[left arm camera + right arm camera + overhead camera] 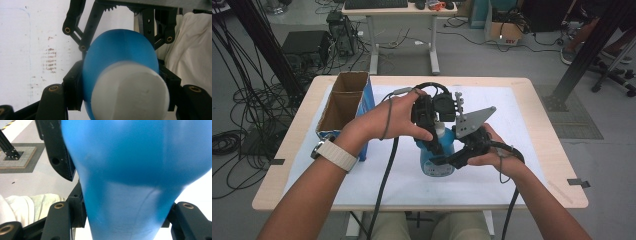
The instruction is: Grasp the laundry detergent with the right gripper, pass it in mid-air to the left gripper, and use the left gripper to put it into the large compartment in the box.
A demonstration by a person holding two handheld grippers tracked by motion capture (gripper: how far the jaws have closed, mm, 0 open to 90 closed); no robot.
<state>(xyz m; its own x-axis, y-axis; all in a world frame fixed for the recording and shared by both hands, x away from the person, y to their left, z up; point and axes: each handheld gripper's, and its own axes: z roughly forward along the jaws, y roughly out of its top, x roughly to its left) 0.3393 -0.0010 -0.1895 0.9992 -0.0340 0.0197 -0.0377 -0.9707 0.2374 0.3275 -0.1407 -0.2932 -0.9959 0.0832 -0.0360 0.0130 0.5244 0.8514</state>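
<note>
A blue bottle (436,162) with a white cap (130,92) stands upright at the middle of the white mat (512,125). My left gripper (433,136) comes down on it from above and is shut on its neck just under the cap; in the left gripper view (122,93) both jaws press against the blue shoulder. My right gripper (448,159) reaches in from the right and is shut on the bottle's body (130,170), with a jaw pressed to each side in the right gripper view (125,220). The bottle's base is hidden behind the grippers.
An open cardboard box (343,106) with a blue side stands at the table's left. A white cloth (192,55) lies close beside the bottle. The wooden table edge (557,150) runs around the mat. Desks, cables and chairs stand on the floor beyond.
</note>
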